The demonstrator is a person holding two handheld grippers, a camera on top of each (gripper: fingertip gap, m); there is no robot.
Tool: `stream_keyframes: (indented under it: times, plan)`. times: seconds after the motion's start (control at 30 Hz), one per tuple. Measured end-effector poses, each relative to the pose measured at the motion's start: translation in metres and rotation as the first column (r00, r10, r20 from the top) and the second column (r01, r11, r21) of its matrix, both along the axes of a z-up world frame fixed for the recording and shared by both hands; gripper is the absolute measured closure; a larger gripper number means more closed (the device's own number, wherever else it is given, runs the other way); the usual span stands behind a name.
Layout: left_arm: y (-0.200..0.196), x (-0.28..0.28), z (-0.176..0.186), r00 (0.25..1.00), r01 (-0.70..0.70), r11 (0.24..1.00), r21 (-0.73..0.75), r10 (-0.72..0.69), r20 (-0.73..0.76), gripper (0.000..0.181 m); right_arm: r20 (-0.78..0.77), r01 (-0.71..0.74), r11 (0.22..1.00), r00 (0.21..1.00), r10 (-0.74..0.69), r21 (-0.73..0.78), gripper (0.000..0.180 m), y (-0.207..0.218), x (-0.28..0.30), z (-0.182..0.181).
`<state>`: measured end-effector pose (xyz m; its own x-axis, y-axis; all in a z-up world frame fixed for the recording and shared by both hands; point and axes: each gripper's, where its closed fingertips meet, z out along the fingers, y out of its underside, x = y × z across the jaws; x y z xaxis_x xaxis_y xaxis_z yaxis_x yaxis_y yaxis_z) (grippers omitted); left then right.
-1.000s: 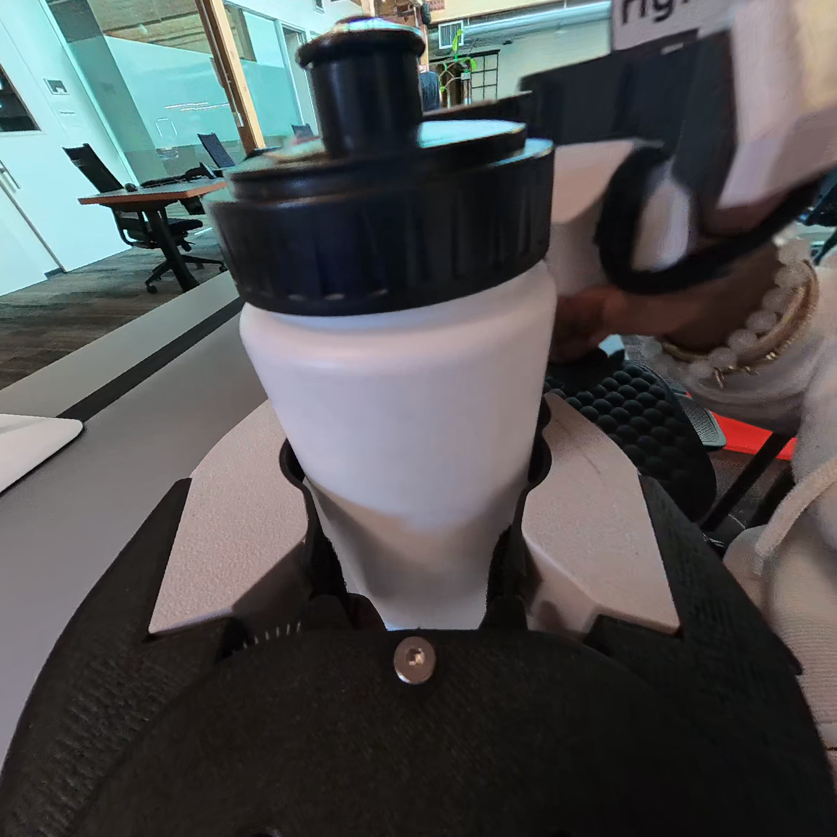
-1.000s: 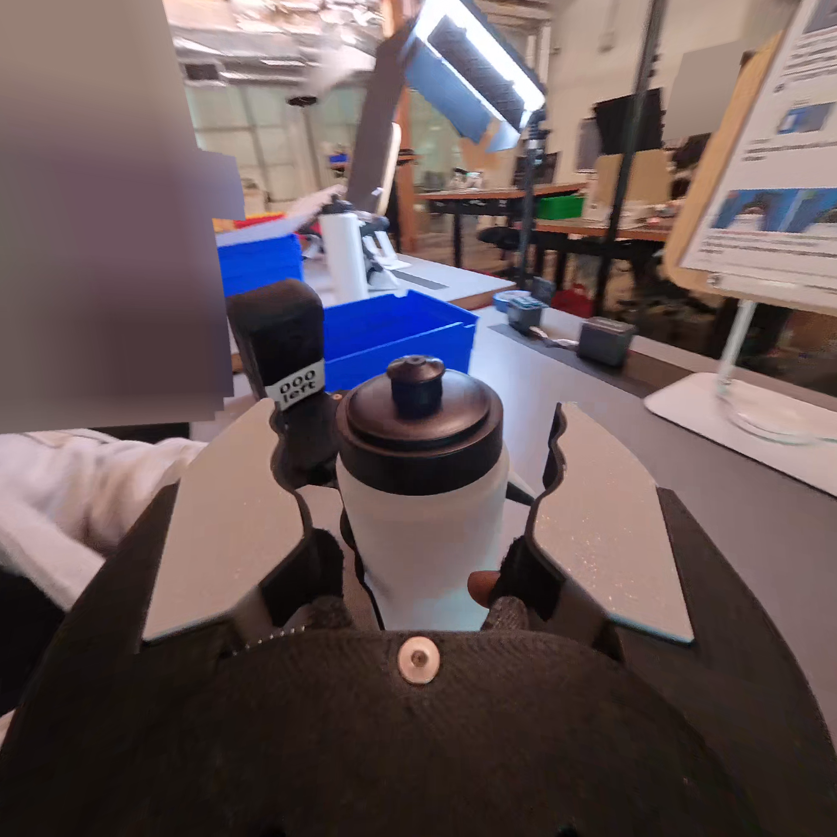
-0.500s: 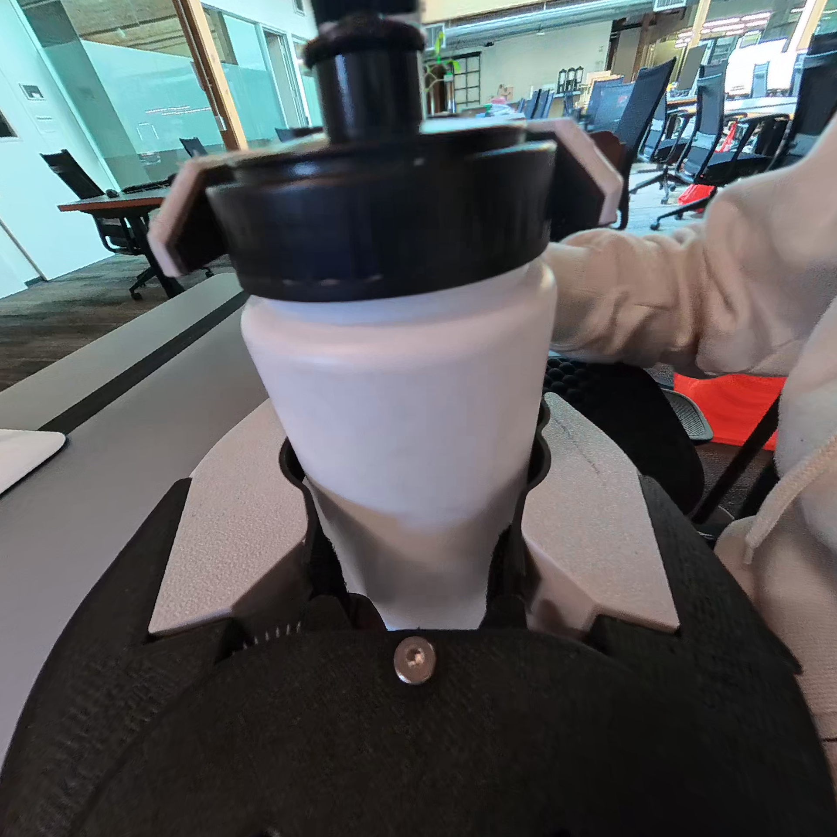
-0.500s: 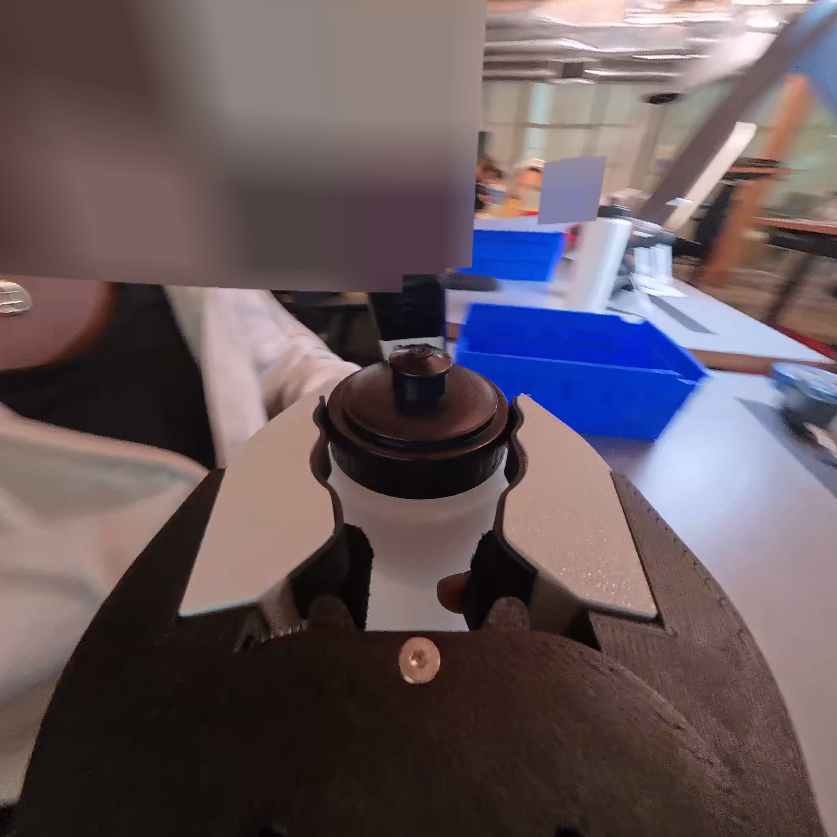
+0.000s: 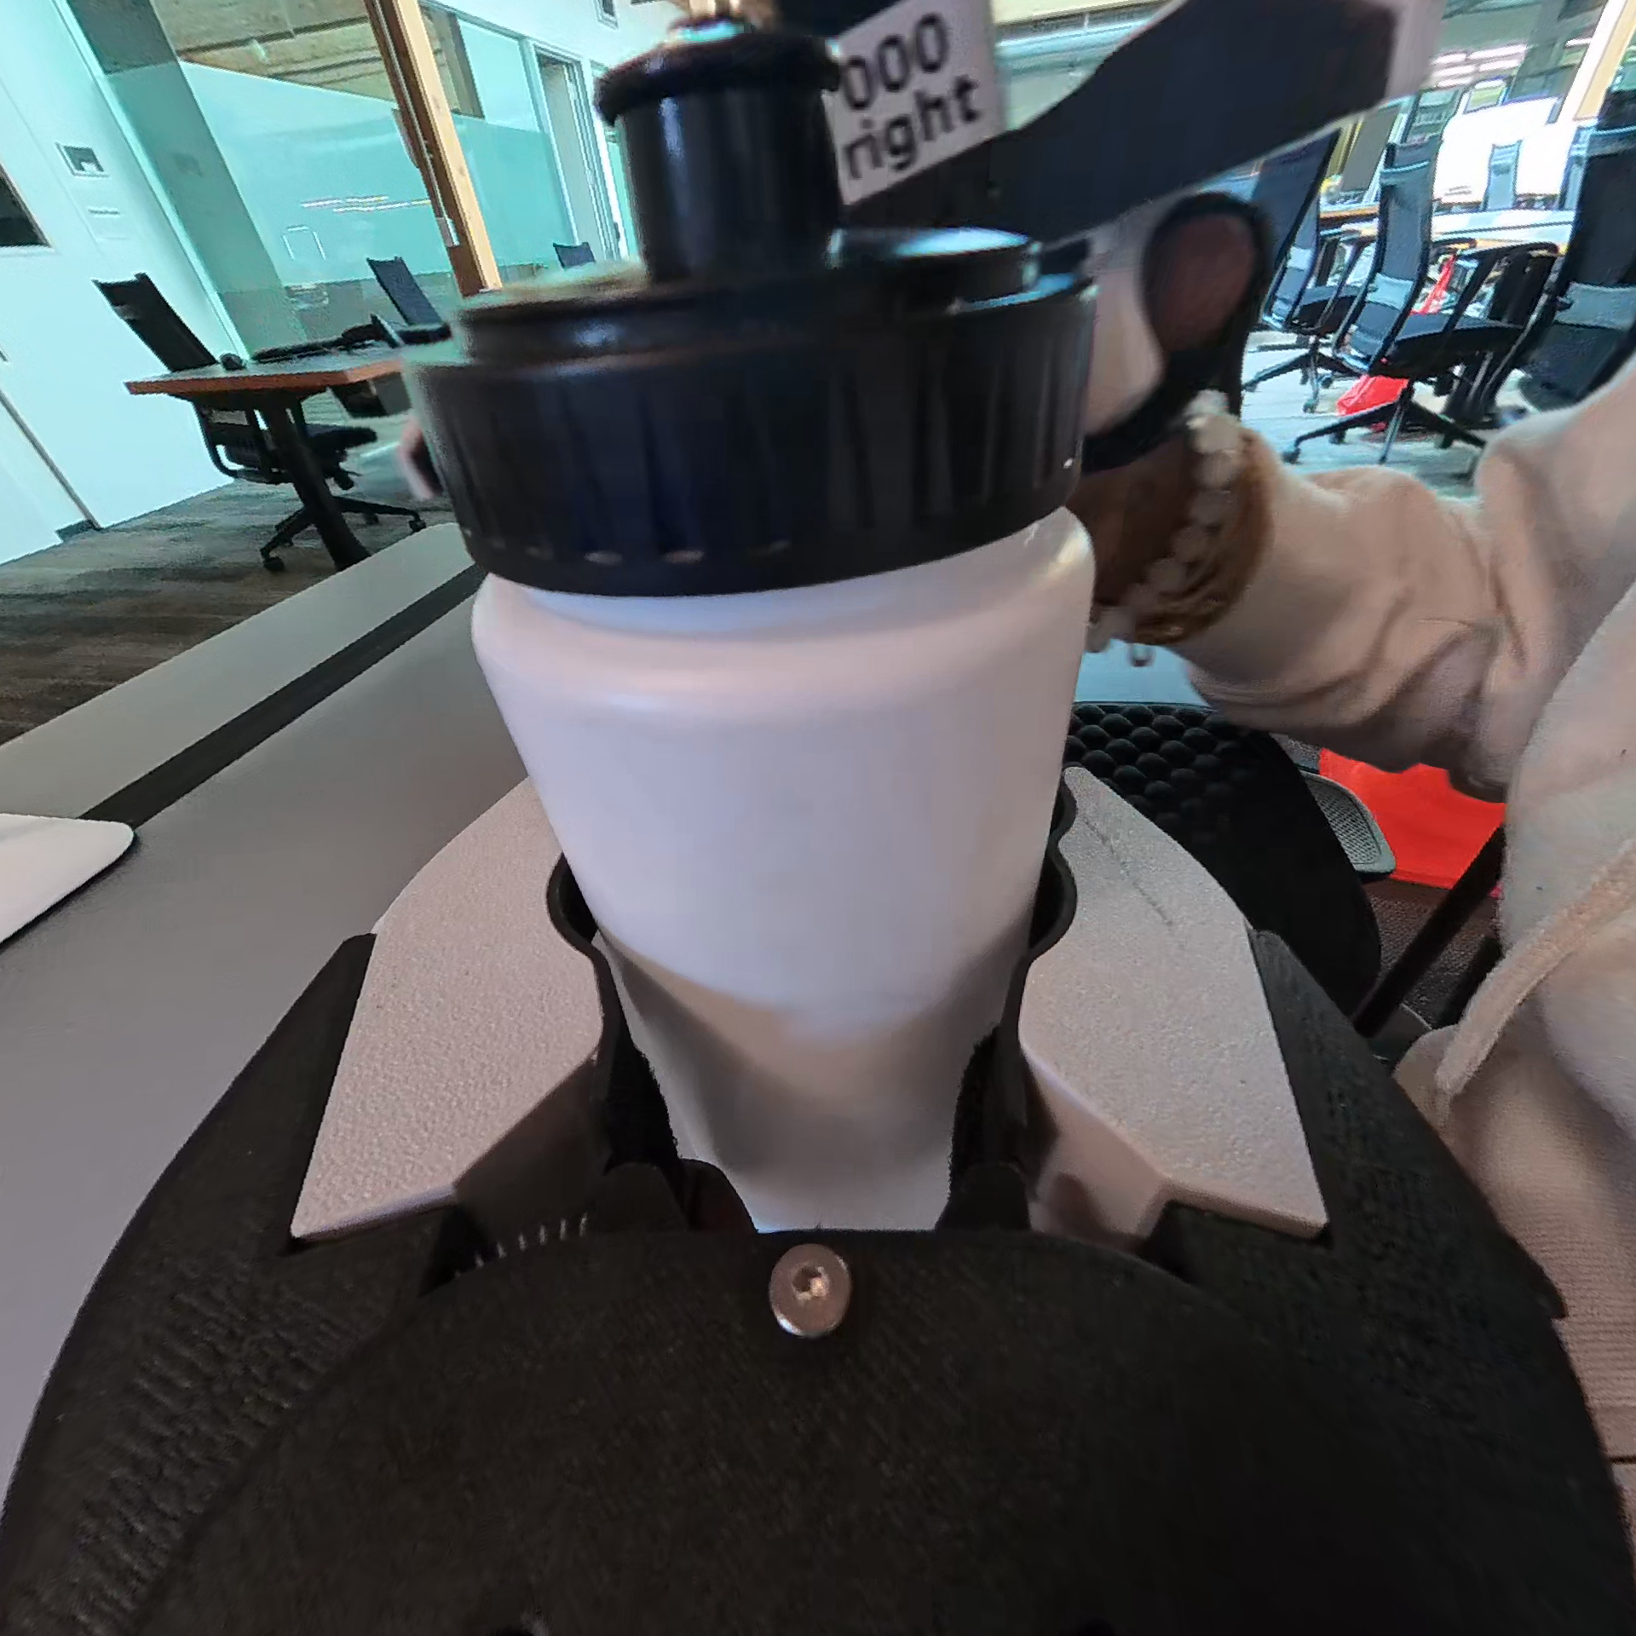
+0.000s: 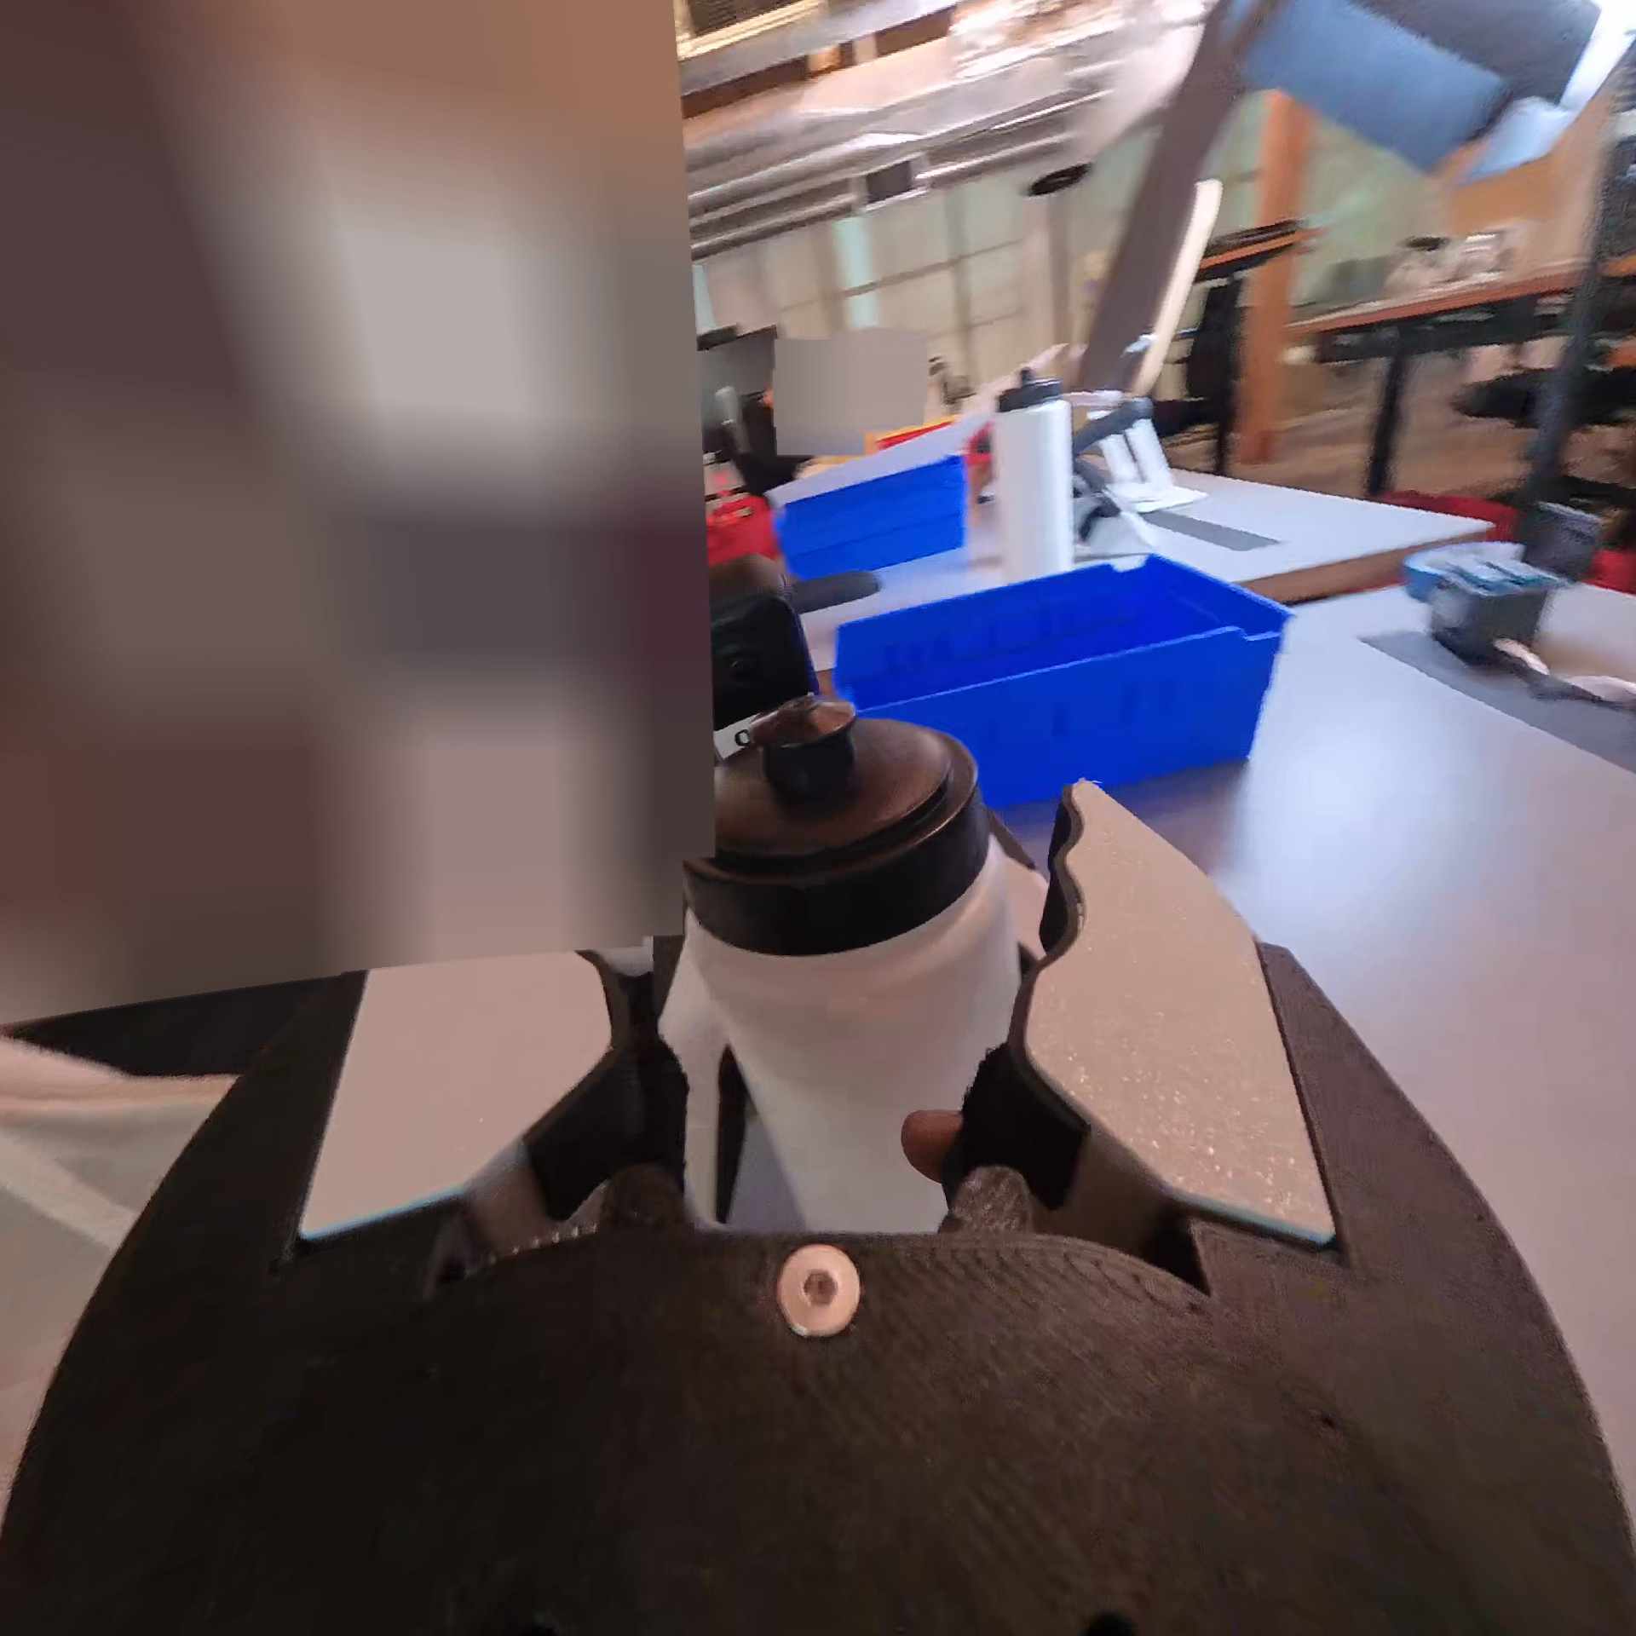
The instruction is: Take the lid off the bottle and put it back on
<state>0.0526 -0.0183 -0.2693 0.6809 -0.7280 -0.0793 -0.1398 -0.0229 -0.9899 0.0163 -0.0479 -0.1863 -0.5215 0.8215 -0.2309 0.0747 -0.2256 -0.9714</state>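
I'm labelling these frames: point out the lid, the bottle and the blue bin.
lid (image 5: 752, 460), left wrist view, ribbed side.
bottle (image 5: 779, 779), left wrist view, white body.
blue bin (image 6: 1062, 699), right wrist view, front wall.

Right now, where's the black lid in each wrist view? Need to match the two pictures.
Left wrist view: the black lid sits upper centre, on the white bottle, close to the camera and blurred.
Right wrist view: the lid is at centre, its left edge hidden by a blur patch, between the right gripper fingers.
Shared landmark: the lid's spout.
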Motion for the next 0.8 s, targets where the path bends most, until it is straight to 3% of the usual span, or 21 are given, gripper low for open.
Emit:
stream_keyframes:
  times: [0.17,0.33,0.43,0.57,0.7,0.8]
  plan:
    - [0.0,0.0,0.0,1.0,-0.007,1.0,0.001,0.007,-0.004,0.083,-0.032,0.382,0.921,0.924,-0.38,0.083,0.085,0.008,-0.003,-0.004]
    - [0.0,-0.001,0.0,1.0,-0.012,1.0,0.001,0.012,-0.003,0.083,-0.076,0.461,0.854,0.886,-0.457,0.24,0.105,0.003,-0.01,-0.012]
    - [-0.001,0.0,0.0,1.0,-0.003,1.0,0.002,0.003,-0.005,0.083,-0.042,0.326,0.914,0.945,-0.325,0.243,0.105,0.0,-0.009,-0.013]
    - [-0.002,0.001,0.0,1.0,0.011,1.0,0.001,-0.011,-0.007,0.083,-0.048,0.015,0.971,0.999,-0.004,0.24,0.105,-0.007,-0.006,-0.013]
    - [-0.004,0.003,0.0,1.0,0.024,1.0,0.004,-0.024,-0.006,0.083,-0.083,-0.338,0.923,0.93,0.357,0.184,0.105,-0.013,0.002,-0.01]
    - [-0.003,0.001,0.0,1.0,0.021,1.0,-0.001,-0.021,0.006,0.083,-0.073,-0.426,0.888,0.893,0.443,0.172,0.105,-0.014,0.0,-0.01]
